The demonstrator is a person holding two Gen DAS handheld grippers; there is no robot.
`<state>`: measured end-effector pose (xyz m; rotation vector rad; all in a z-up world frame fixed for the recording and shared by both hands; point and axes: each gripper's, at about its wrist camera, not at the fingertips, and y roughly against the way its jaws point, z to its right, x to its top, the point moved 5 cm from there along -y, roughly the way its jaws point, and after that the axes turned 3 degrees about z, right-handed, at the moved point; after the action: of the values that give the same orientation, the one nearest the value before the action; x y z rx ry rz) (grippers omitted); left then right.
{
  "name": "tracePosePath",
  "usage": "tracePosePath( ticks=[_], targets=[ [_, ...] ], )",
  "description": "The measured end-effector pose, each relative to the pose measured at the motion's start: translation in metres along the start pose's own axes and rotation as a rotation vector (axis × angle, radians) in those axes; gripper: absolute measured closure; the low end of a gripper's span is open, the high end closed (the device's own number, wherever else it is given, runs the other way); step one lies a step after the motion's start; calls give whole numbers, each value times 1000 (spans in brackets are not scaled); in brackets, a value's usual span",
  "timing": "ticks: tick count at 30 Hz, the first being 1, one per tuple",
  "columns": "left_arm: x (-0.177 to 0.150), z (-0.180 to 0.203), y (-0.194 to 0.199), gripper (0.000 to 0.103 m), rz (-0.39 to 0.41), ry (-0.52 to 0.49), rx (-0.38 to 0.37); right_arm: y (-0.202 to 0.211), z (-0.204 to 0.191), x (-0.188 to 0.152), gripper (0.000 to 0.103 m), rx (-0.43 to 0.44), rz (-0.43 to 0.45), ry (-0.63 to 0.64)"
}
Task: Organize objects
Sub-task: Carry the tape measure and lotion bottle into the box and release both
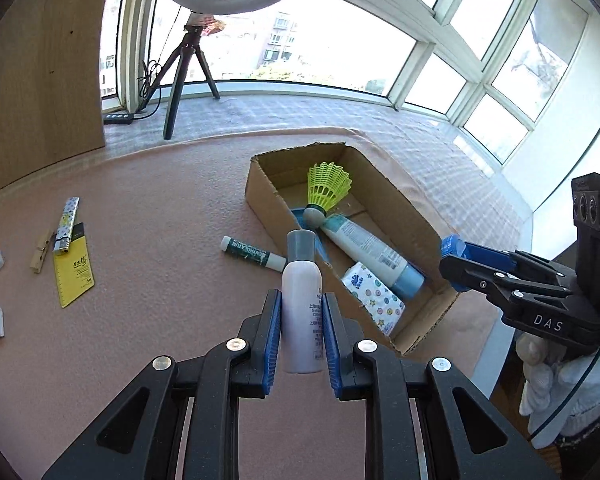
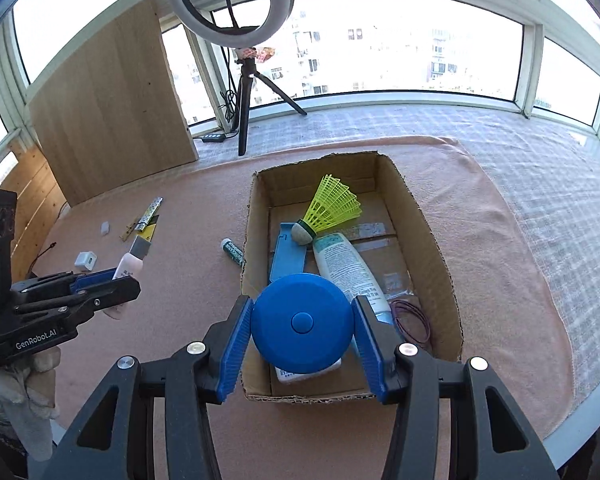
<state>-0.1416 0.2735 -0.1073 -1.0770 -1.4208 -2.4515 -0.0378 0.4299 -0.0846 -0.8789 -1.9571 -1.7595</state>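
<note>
Left tongs [image 1: 302, 334] clamping bottle [image 1: 302, 300], right tongs [image 1: 452, 256] marked "DAS"

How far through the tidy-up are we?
Done: shuttlecock and lotion tube lie in the cardboard box. In hand: left gripper holds a white bottle, right gripper a blue disc. Left: green tube, yellow card, clothespin.

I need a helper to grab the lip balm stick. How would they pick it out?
Find the open cardboard box on the pink cloth. Just outside its left wall lies the lip balm stick, flat on the cloth. It is a slim green-and-white tube, the only loose thing right beside the box.
</note>
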Motion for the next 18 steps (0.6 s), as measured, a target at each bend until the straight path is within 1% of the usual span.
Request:
tracePosePath(
  ticks=[4, 8, 17, 18],
  targets=[
    [8, 31, -24, 82, -17, -44, -31, 2, 23, -3, 57, -32, 0, -19],
    [14, 46, -44, 82, -32, -64, -36, 2, 39, -3, 57, -49, 0, -28],
    [28, 52, -68, 81, -43, -72, -19, -9, 56, -2, 57, -44, -10, -29],
    [29, 52, -69, 72, -46, -64, -21, -11, 56, -2, 56, -29, -11, -30]
  ],
)
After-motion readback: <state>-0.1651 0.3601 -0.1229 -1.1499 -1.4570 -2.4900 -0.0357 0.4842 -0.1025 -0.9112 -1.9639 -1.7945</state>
